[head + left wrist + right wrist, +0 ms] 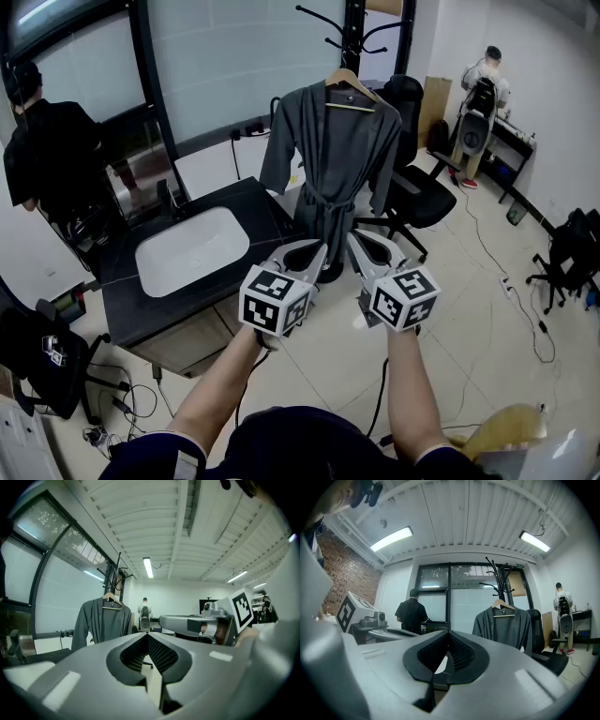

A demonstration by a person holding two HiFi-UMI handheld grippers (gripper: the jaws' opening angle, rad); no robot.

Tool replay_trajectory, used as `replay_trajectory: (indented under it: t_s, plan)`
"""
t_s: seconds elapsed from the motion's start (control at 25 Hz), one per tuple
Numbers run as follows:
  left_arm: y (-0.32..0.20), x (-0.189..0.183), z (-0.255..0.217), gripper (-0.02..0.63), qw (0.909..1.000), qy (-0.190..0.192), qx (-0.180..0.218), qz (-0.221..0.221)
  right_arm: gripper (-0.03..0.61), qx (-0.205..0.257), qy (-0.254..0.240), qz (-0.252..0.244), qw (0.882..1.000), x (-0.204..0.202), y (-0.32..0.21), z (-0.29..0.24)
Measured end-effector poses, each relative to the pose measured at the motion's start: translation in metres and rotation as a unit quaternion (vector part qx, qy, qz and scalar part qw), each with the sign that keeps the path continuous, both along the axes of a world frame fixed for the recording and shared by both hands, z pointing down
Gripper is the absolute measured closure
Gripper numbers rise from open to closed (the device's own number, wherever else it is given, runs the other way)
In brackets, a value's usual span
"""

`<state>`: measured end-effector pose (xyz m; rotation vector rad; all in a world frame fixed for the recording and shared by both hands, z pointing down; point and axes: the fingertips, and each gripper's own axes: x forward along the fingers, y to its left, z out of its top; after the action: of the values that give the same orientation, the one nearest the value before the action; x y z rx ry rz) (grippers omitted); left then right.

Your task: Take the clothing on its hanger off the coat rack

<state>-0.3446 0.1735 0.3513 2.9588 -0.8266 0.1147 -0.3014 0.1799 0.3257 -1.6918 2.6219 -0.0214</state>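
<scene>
A grey robe (pixel 334 159) hangs on a wooden hanger (pixel 349 82) from the black coat rack (pixel 352 28); it also shows as the robe (pixel 101 620) in the left gripper view and the robe (pixel 502 626) in the right gripper view. My left gripper (pixel 319 247) and right gripper (pixel 354 237) are held side by side, well short of the robe and below the hanger. Both are shut with nothing between the jaws, as the left gripper (pixel 146 634) and right gripper (pixel 449 633) show in their own views.
A dark counter with a white sink (pixel 192 249) stands left of the rack. A black office chair (pixel 417 192) is right behind the robe. One person (pixel 52 159) stands at the far left, another person (pixel 482 94) at the far right. Cables (pixel 525 319) lie on the tiled floor.
</scene>
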Motion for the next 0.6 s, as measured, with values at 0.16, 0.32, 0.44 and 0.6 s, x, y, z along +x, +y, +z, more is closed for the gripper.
replay_trajectory:
  t_s: [0.16, 0.32, 0.44, 0.6]
  plan:
    - [-0.003, 0.011, -0.001, 0.601, 1.0, 0.0, 0.003, -0.001, 0.577, 0.002, -0.002, 0.002, 1.0, 0.013, -0.005, -0.002]
    - [-0.007, 0.021, -0.002, 0.601, 1.0, 0.002, 0.004, -0.005, 0.577, 0.003, 0.001, -0.004, 1.0, 0.022, -0.008, -0.003]
    - [-0.011, 0.029, -0.003, 0.601, 1.0, 0.003, 0.005, -0.004, 0.577, 0.005, 0.001, -0.002, 1.0, 0.031, -0.013, -0.003]
    - [-0.022, 0.04, -0.001, 0.601, 1.0, 0.002, 0.005, -0.005, 0.577, 0.007, 0.0, -0.001, 1.0, 0.041, -0.023, -0.004]
